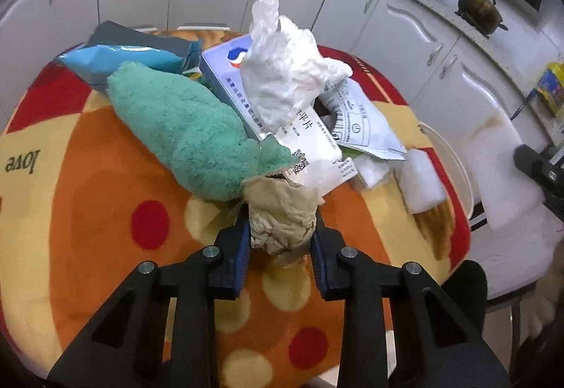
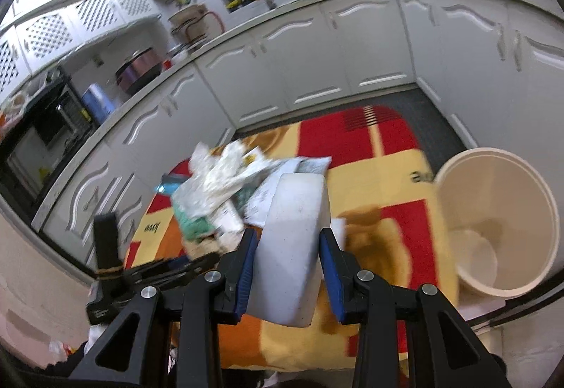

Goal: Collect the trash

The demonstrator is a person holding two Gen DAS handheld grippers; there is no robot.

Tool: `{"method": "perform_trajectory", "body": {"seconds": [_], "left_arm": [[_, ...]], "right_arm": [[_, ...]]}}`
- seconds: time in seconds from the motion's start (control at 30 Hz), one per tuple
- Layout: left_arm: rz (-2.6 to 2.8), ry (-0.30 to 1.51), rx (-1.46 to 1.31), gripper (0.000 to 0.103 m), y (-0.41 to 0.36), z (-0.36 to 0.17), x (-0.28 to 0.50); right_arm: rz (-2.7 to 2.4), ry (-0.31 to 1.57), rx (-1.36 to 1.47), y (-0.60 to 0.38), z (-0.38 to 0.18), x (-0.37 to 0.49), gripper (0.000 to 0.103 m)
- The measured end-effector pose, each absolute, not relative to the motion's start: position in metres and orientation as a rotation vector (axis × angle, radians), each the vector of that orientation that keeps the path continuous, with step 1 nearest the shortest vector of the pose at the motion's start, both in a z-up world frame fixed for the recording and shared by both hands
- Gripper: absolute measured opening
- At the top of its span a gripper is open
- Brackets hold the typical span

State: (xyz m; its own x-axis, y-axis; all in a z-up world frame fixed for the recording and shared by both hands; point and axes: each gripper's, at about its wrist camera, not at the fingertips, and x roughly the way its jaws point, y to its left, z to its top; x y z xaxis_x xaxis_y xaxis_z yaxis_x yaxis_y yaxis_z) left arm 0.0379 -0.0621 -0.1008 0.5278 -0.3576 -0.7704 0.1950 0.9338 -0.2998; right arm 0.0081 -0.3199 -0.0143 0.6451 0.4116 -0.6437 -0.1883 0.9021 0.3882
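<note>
Left claw [image 1: 282,232] pinches a crumpled beige paper wad [image 1: 280,217]; right claw [image 2: 287,259] clamps a white foam block [image 2: 290,247], round cream bin [image 2: 493,222] at three o'clock.

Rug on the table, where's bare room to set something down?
The near orange dotted stretch of rug, left of the left gripper, lies bare. Crowded: the middle, with teal plush, medicine box and white plastic.
</note>
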Motion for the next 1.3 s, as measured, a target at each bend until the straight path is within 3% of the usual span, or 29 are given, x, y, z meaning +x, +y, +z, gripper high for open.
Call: {"method": "perform_trajectory", "body": {"seconds": [0.33,0.77,0.87,1.03,1.1,1.13,1.3], "left_arm": [[-0.526,0.905,-0.144,0.028,-0.094,-0.038,0.017],[-0.752,0.971,-0.111,0.028,-0.264,-0.024,0.079],[-0.746,1.0,-0.11,0.032,-0.294,-0.034,0.098],[-0.765,1.062,-0.139,0.055,-0.329,-0.059,0.125],[-0.765,1.08,-0.166,0.06,-0.333,-0.067,0.131],[-0.763,1.084,-0.178,0.061,-0.334,-0.069,0.133],[-0.74,1.081,-0.161,0.061,-0.335,-0.07,0.13]], "right_arm": [[0.13,0.765,0.333,-0.401,-0.01,0.011,0.034],[-0.026,0.837,0.385,-0.488,-0.053,0.035,0.034],[-0.045,0.843,0.391,-0.501,-0.059,0.039,0.034],[-0.079,0.854,0.396,-0.523,-0.071,0.046,0.035],[-0.093,0.86,0.397,-0.529,-0.077,0.049,0.042],[-0.107,0.861,0.396,-0.532,-0.079,0.049,0.051],[-0.112,0.881,0.411,-0.537,-0.089,0.047,0.052]]}}
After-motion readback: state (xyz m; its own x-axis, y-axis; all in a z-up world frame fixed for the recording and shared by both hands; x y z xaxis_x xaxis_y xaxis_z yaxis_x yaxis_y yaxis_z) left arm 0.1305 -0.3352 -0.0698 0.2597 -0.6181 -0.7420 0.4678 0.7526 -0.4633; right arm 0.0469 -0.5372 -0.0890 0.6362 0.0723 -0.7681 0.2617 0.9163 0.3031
